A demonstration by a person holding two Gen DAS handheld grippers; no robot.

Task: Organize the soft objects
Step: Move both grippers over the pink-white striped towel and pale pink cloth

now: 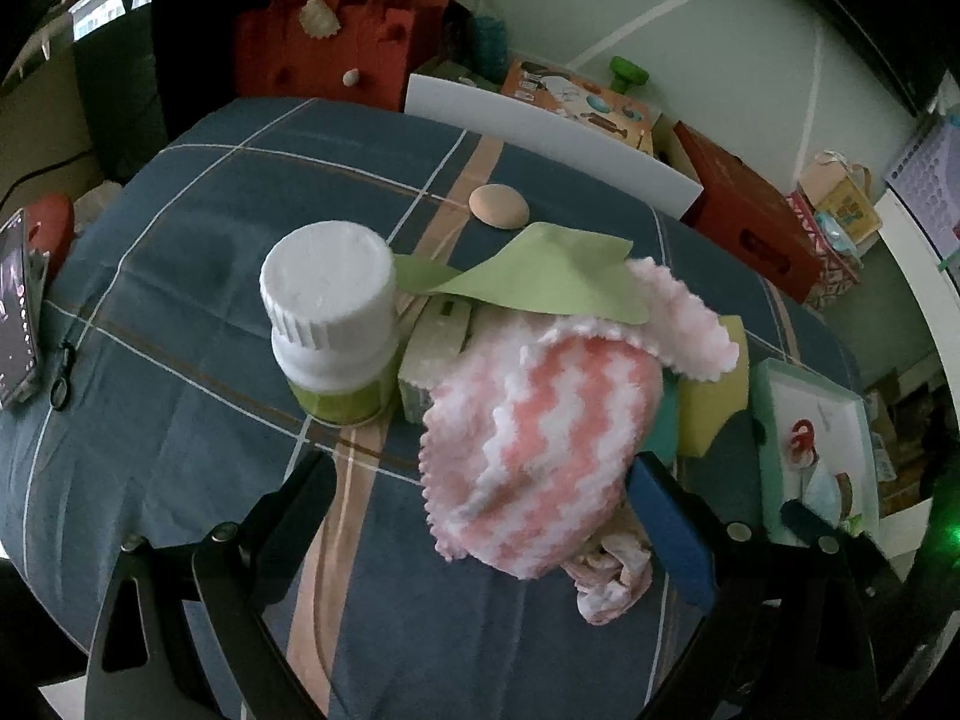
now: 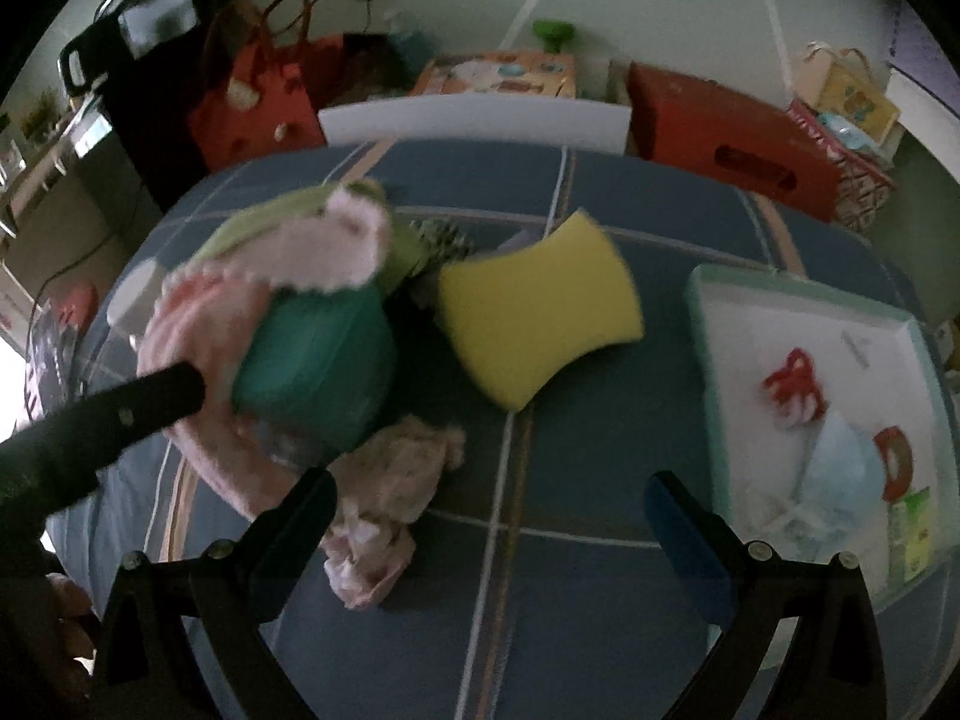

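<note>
Left gripper (image 1: pixel 480 516): jaws spread wide, with a pink-and-white zigzag fleece cloth (image 1: pixel 540 438) bulging up between them. The cloth lies against the blue pad of the right-hand finger (image 1: pixel 672 534); the left-hand finger stands clear of it, so no clamped hold is evident. Whether the cloth is lifted or resting on the pile cannot be told.

The cloth is fluffy, with a scalloped edge, and its far flap is folded over to show a paler pink side. A green sheet (image 1: pixel 540 282) drapes over its far edge.

Right gripper (image 2: pixel 492 516): jaws wide open, nothing between them, hovering above the blue checked bedcover (image 2: pixel 540 630).

A crumpled pale pink rag (image 2: pixel 390 498) lies on the bedcover just beyond the right gripper's left-hand finger. A yellow sponge (image 2: pixel 540 318) sits further off at centre, a teal block (image 2: pixel 318 360) to its left, partly under the fleece cloth; this area is blurred in the right wrist view.

A white-capped bottle with a green label (image 1: pixel 336 324) stands upright left of the pile, a white box (image 1: pixel 438 342) just beside it. A tray with a pale green rim (image 2: pixel 708 372) sits at right, holding a light blue cloth (image 2: pixel 840 474) and a small red item (image 2: pixel 792 390). A round tan pad (image 1: pixel 498 207) lies at the far side
</note>
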